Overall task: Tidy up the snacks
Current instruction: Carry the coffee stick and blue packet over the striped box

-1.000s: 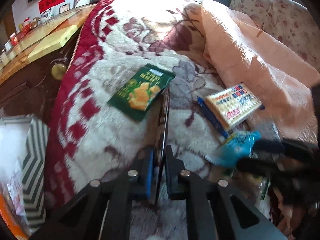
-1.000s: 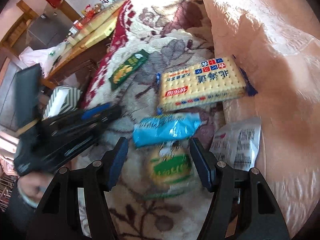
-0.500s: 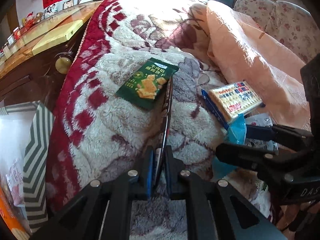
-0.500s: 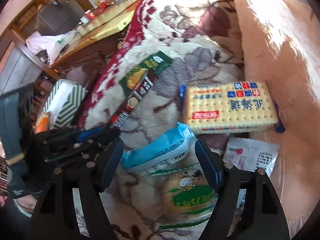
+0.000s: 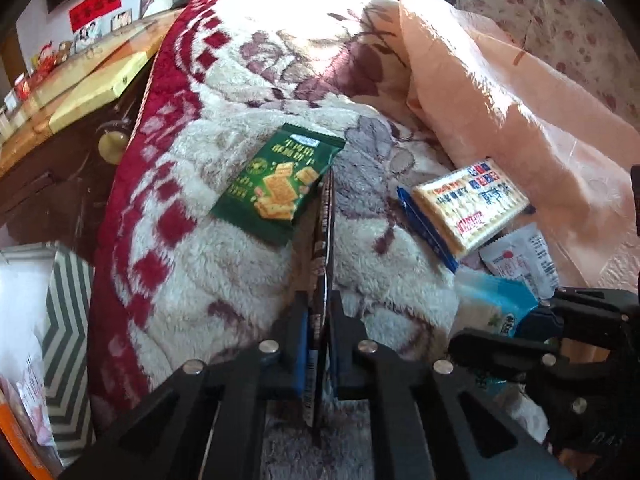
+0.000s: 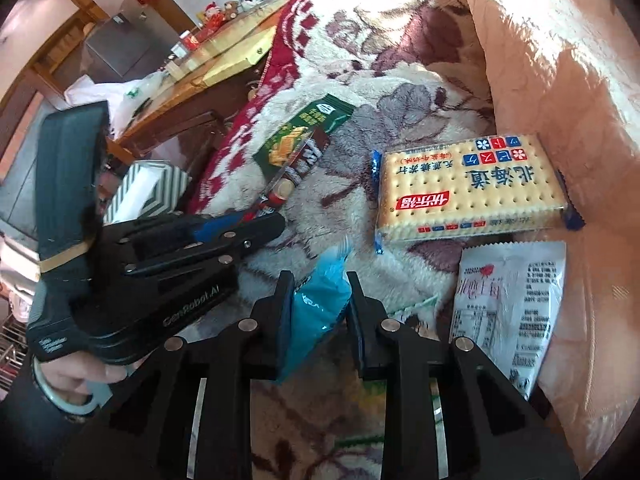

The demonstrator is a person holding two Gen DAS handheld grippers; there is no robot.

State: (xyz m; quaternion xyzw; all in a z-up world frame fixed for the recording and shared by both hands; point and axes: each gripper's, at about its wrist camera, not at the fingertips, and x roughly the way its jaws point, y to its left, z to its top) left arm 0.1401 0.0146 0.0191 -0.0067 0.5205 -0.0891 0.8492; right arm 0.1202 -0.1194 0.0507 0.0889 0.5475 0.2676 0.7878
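My left gripper (image 5: 318, 312) is shut on a long thin brown snack packet (image 5: 323, 240), seen edge-on; the right wrist view shows it flat (image 6: 296, 172) with the left gripper (image 6: 264, 226) at its near end. My right gripper (image 6: 318, 284) is shut on a blue snack packet (image 6: 320, 300) and lifts it off the fleece blanket (image 6: 400, 92). The blue packet (image 5: 496, 308) shows in the left view too. A green cracker packet (image 5: 278, 184), a yellow cracker pack (image 6: 468, 188) and a white sachet (image 6: 508, 300) lie on the blanket.
A peach quilt (image 5: 500, 92) is bunched at the right. A striped bag (image 5: 64, 320) stands open at the lower left beside the bed. A wooden table (image 5: 80, 80) with small items is at the far left. A green-labelled snack bag (image 6: 412, 308) lies under my right gripper.
My right gripper has closed on the blue packet and raised it. My left gripper, holding the thin packet, has shifted a little nearer the green packet.
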